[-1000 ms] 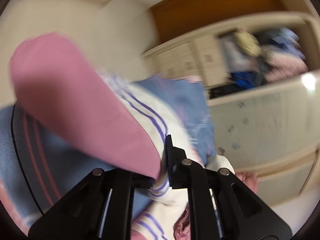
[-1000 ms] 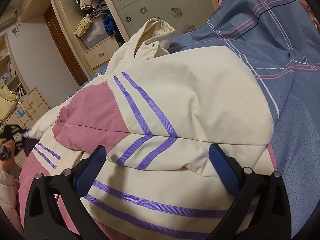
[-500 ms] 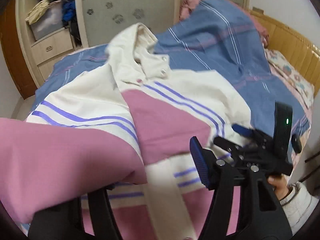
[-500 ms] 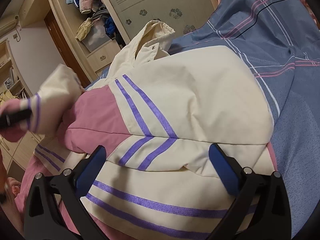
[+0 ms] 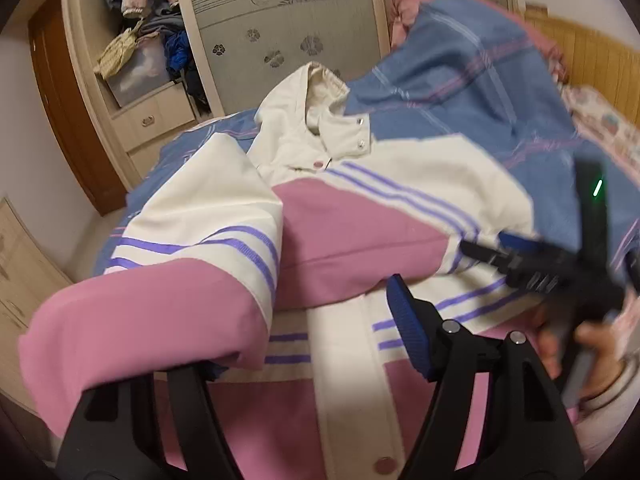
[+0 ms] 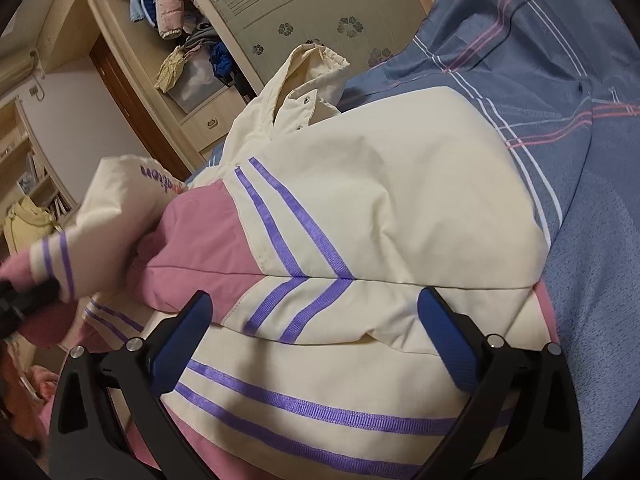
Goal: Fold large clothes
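- The jacket (image 6: 400, 208), cream and pink with purple stripes, lies spread front-up on the blue plaid bedspread (image 6: 580, 128), its collar (image 5: 320, 92) pointing toward the wardrobe (image 5: 280, 20).
- My left gripper (image 5: 304, 344) is carrying the jacket's left sleeve (image 5: 160, 300) over the chest. The pink cuff end drapes across the left finger and hides it, while the blue pad of the other finger stands clear of the cloth. From that I cannot tell whether it has the cuff pinched.
- My right gripper (image 6: 316, 336) hovers low over the folded right sleeve, its jaws spread wide with nothing between them.
- The jacket looks padded and puffy, so I judge it light but springy. Folds will probably bulge and creep open unless pressed flat.
- The shell looks smooth and a little slick. I would grip at a cuff, hem or seam, where the layers are thick, not on open fabric.
- The hem nearest me is cut off by both views. In the left view my right gripper is blurred, and in the right view the lifted sleeve is smeared, so the hold on it stays unclear.
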Action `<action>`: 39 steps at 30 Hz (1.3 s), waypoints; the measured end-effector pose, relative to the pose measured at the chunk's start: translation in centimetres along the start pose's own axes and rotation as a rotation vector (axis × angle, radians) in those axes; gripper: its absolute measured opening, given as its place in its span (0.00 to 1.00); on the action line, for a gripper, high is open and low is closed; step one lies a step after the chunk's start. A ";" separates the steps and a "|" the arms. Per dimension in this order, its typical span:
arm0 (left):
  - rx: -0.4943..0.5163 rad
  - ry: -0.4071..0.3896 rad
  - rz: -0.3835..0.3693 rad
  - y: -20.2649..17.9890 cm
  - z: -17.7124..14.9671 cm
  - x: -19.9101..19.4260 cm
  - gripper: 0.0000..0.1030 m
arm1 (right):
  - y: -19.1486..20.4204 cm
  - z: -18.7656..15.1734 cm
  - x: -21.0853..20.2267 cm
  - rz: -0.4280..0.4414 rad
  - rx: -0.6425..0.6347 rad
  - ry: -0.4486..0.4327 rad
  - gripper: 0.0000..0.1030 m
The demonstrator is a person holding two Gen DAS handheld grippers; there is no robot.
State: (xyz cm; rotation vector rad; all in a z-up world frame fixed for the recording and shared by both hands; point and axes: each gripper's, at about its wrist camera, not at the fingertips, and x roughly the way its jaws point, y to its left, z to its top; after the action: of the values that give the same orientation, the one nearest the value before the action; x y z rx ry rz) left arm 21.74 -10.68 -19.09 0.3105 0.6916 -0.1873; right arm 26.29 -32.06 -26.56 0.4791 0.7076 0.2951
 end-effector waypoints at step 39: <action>0.218 0.069 0.134 -1.7 -5.2 0.0 0.92 | 9.8 13.0 -8.9 -0.260 -0.047 0.006 0.30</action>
State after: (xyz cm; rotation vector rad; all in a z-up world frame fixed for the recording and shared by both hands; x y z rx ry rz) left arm 18.20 -10.48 -23.22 0.5731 0.7167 -0.1244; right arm 27.72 -31.50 -8.09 0.3372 0.7585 0.0686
